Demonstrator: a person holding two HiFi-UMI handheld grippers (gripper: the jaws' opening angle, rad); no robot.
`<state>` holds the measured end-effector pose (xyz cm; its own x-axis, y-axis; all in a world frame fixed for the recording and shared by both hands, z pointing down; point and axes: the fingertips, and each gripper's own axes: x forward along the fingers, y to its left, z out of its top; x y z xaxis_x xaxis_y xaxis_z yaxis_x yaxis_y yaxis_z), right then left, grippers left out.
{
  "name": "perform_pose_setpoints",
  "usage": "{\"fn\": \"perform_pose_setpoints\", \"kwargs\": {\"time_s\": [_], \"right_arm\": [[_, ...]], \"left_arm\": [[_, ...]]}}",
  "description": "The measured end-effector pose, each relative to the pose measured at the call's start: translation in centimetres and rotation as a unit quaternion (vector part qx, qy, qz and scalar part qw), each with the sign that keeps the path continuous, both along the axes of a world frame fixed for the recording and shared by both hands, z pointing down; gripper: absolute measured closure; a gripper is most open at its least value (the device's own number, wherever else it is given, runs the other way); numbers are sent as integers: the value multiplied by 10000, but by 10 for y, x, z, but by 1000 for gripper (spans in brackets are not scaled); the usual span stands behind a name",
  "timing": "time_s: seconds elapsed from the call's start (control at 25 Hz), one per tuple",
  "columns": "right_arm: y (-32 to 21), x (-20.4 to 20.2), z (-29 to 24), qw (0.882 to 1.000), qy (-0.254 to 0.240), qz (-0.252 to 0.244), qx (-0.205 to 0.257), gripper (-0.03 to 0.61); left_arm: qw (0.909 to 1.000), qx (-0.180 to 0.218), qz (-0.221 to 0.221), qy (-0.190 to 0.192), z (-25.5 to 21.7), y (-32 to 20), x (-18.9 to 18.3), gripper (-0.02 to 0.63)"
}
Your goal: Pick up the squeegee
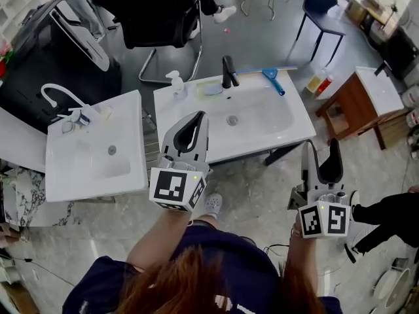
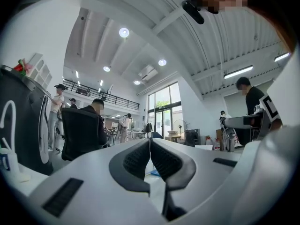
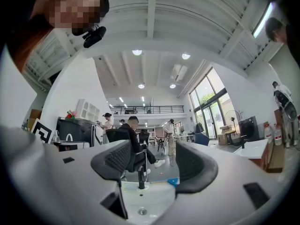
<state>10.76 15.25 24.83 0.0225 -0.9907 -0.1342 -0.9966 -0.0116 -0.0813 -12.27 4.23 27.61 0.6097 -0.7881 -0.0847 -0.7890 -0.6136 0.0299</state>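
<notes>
The squeegee [image 1: 272, 76], with a blue handle and a long pale blade, lies along the back rim of the right-hand white sink [image 1: 288, 126], just right of the black faucet [image 1: 228, 72]. My left gripper [image 1: 203, 116] hangs over that sink's front left part, jaws shut with nothing between them. Below the sink's right front corner, my right gripper [image 1: 321, 146] is over the floor, open and empty. In the right gripper view the right gripper [image 3: 154, 153] frames the faucet [image 3: 141, 177], and the squeegee's [image 3: 172, 182] blue part shows. In the left gripper view the left gripper [image 2: 149, 142] is pressed together.
A soap dispenser [image 1: 175, 84] stands at the sink's back left. A second white sink [image 1: 124, 175] with a white tap sits to the left. A wooden side table [image 1: 357, 103] is at the right, and black chairs [image 1: 157, 12] stand behind. People stand in the background.
</notes>
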Motion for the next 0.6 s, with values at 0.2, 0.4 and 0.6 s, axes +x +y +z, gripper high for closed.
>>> {"fn": "perform_pose_setpoints", "kwargs": {"time_s": [0.2,0.4,0.6], "right_arm": [[-75,-1,1,10000,-62,50,10,276],[-125,2,7,9998,-126,103,-85,275],[-153,22,19,9993,-197,206,-252,275]], "left_arm": [[9999,18,161,13,-3,-74,8,592],[9994,-89,339,62,5,-123,21,592],[9990,-188,408,45,15,-154,37,592]]}}
